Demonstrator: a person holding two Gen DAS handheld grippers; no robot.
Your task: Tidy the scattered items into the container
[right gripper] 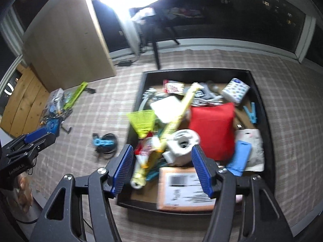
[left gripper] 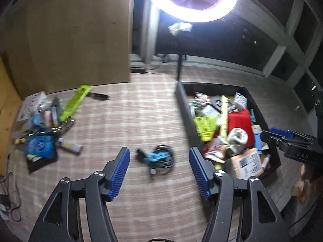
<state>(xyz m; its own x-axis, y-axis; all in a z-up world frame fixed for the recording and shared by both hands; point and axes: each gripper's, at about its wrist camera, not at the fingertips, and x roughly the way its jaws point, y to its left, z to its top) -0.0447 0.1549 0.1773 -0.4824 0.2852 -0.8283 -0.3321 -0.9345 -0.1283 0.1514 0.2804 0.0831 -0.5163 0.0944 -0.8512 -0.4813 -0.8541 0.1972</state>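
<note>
Left gripper (left gripper: 159,173), right gripper (right gripper: 162,170): jaws wide, empty. Cable (left gripper: 159,157) just ahead of left: we judge it light, floppy; take coil at blue tie. Box (right gripper: 260,104) under right.

We held our left black two-finger gripper with blue ribbed pads (left gripper: 159,168) tilted steeply downward, jaws spread wide with nothing gripped. Our right black gripper with matching blue pads (right gripper: 162,164) pointed down likewise, its jaws also wide apart and empty.
</note>
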